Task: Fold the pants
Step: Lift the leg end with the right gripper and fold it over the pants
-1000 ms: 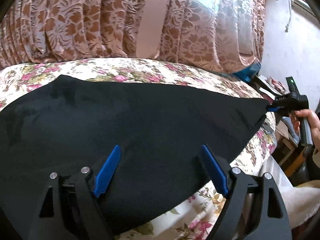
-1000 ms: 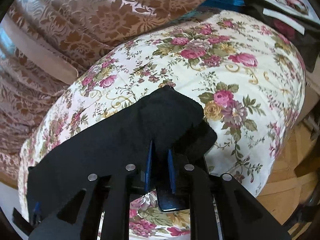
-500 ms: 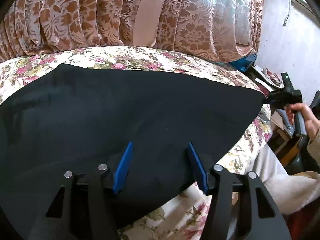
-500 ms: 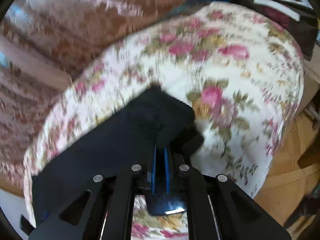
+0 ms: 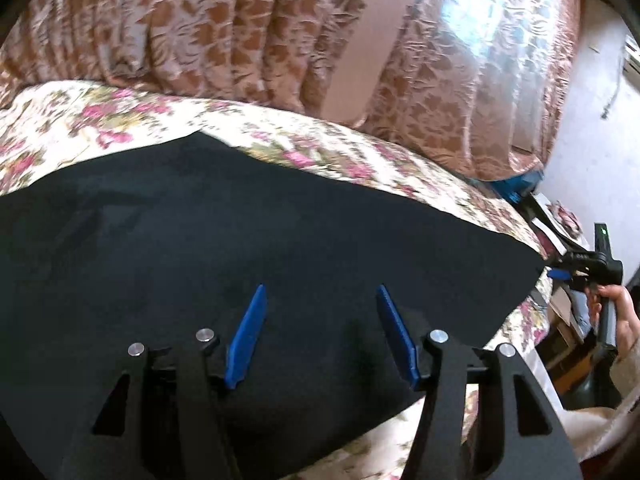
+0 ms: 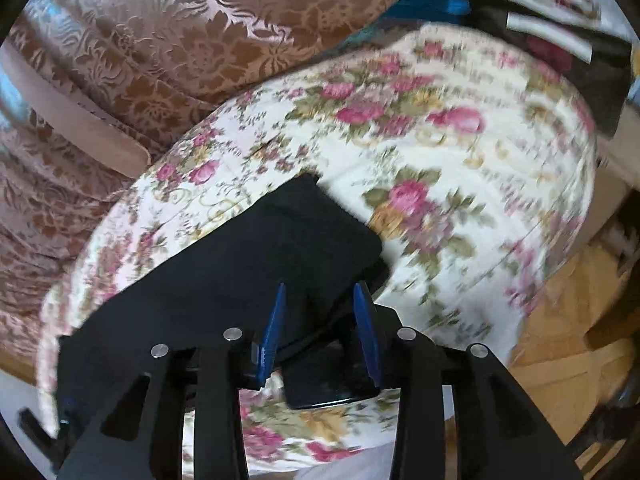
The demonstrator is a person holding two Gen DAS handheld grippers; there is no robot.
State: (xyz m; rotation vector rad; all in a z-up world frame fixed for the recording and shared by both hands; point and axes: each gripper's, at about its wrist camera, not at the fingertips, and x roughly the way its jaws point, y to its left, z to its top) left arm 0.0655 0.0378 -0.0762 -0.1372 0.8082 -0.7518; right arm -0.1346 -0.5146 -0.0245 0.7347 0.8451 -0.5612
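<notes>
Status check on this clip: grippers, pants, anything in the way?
Left gripper open above the pants. Right gripper opening, cloth end between its pads, not pinched. Pants spread flat on floral bedcover. Nothing in the way.

— What sort of place is this?

— A home, most likely a bedroom or living room. A floral bedspread [image 6: 460, 168] with pink roses covers a soft, bed-like surface, and brown brocade curtains [image 5: 248, 36] hang right behind it.

— Anything else domestic?

— Wood parquet flooring [image 6: 560, 320] shows beside the bed, there is a plain white wall [image 5: 588, 128], and black pants [image 5: 240, 232] lie spread on the bedspread.
</notes>
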